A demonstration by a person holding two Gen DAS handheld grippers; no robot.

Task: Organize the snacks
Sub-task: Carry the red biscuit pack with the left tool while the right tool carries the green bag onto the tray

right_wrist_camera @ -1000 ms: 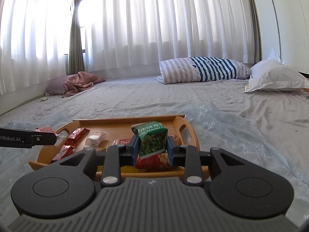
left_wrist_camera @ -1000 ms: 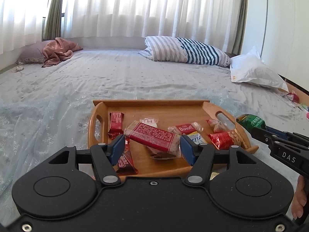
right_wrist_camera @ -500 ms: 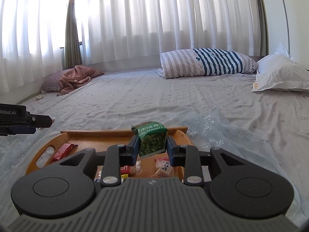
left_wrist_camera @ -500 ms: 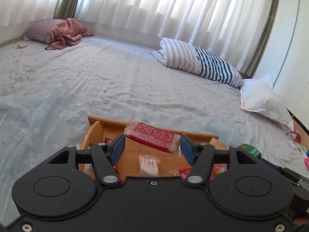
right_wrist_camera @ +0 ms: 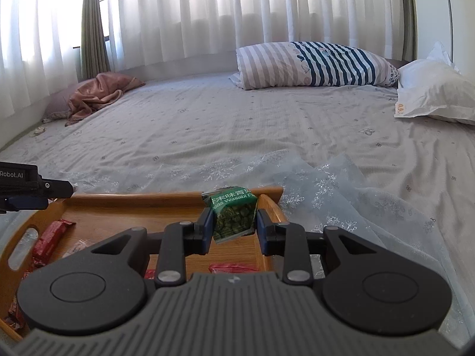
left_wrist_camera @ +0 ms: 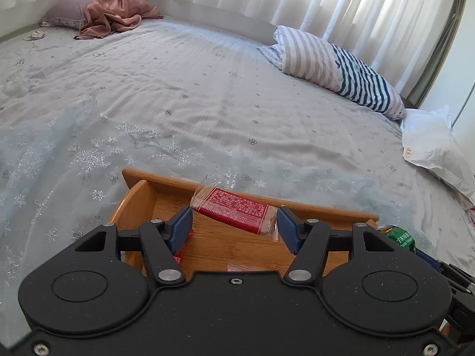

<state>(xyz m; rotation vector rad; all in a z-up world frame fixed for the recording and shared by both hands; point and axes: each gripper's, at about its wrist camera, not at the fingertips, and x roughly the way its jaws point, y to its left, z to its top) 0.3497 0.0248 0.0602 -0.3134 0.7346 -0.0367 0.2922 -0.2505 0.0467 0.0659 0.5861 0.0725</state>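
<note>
My left gripper (left_wrist_camera: 233, 227) is shut on a red cracker packet (left_wrist_camera: 236, 213) in clear wrap, held above the far part of the wooden tray (left_wrist_camera: 166, 179). In the right wrist view my right gripper (right_wrist_camera: 234, 227) is shut on a green wasabi-peas packet (right_wrist_camera: 233, 218) over the tray's far right corner (right_wrist_camera: 268, 191). That green packet (left_wrist_camera: 399, 237) also shows at the right edge of the left wrist view. Red snack bars (right_wrist_camera: 50, 238) and a small white packet (right_wrist_camera: 77, 244) lie in the tray, and a red packet (right_wrist_camera: 233, 267) sits just under my right gripper.
The tray rests on a sheer snowflake-patterned cloth (right_wrist_camera: 326, 184) spread over a grey bed sheet (right_wrist_camera: 237, 118). A striped pillow (right_wrist_camera: 314, 63), a white pillow (right_wrist_camera: 433, 95) and a pink blanket (right_wrist_camera: 98, 95) lie far back by the curtains.
Both grippers have travelled forward over the tray with their packets still held. The tray's contents have slid down out of view, and the left view has rolled so the bed now looks tilted.
</note>
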